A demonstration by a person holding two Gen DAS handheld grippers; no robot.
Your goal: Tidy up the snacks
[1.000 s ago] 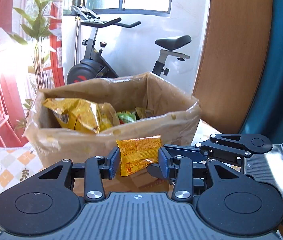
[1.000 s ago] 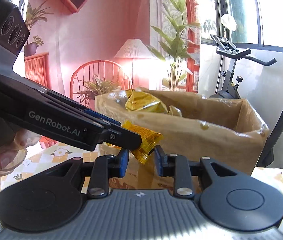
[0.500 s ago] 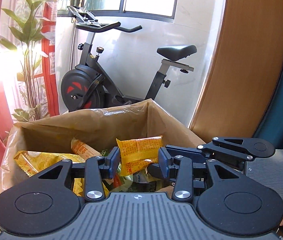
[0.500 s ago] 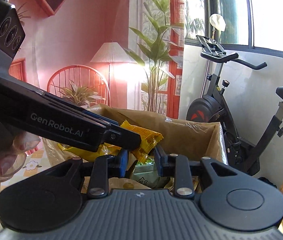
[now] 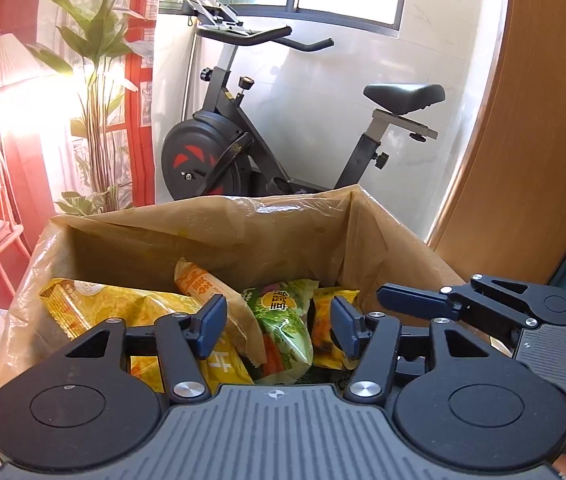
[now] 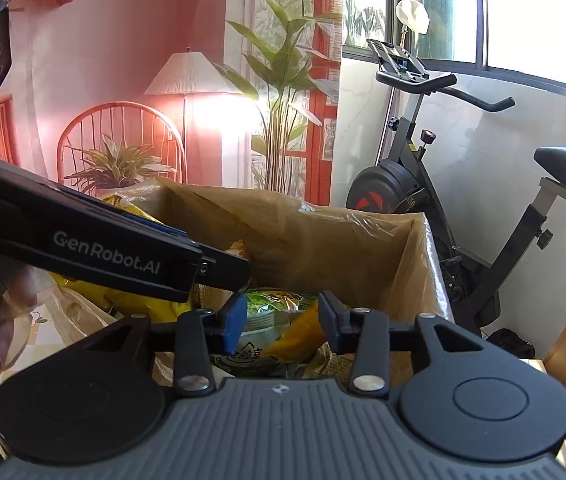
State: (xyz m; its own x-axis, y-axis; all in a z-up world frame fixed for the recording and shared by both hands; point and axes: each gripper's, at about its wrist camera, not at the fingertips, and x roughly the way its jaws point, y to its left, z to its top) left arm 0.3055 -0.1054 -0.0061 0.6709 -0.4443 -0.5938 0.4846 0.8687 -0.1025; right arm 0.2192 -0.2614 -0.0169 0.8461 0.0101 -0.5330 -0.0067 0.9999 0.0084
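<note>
Box [image 5: 211,236]: matt cardboard under glossy clear film; snack packets [image 5: 283,320]: shiny crinkled foil-plastic.

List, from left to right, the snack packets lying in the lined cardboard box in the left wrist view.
Large yellow chip bag → orange-and-white packet → green packet → small orange packet.
</note>
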